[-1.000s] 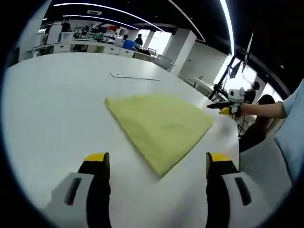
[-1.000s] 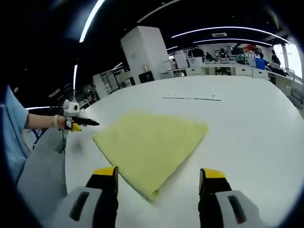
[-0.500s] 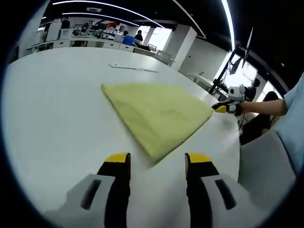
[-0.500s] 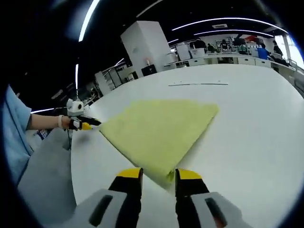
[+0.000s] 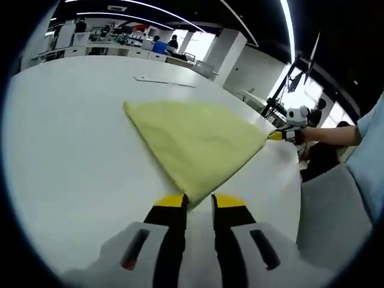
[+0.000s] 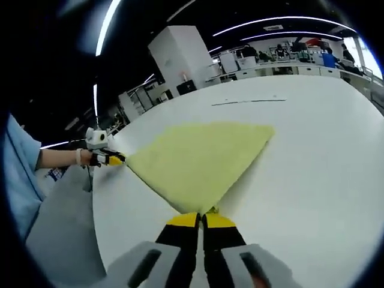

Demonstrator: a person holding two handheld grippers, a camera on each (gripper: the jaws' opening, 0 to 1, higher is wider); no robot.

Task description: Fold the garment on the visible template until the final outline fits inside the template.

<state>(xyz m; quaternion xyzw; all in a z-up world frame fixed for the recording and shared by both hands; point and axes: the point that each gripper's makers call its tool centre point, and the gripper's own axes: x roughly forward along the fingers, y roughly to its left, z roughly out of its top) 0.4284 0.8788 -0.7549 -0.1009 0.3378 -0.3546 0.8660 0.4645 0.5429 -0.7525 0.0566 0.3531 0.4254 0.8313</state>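
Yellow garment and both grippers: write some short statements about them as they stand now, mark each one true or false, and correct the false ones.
1. The garment is yellow and lies flat on the white table. True.
2. The right gripper has its jaws spread wide, well clear of the cloth. False: in the right gripper view the jaws stand closed together at the garment's near corner.
3. The left gripper sits at a corner of the garment with its jaws nearly together. True.
4. The garment is bunched into a ball. False: it is spread in a flat, roughly triangular shape.
5. In the right gripper view the left gripper is at the garment's left corner. True.
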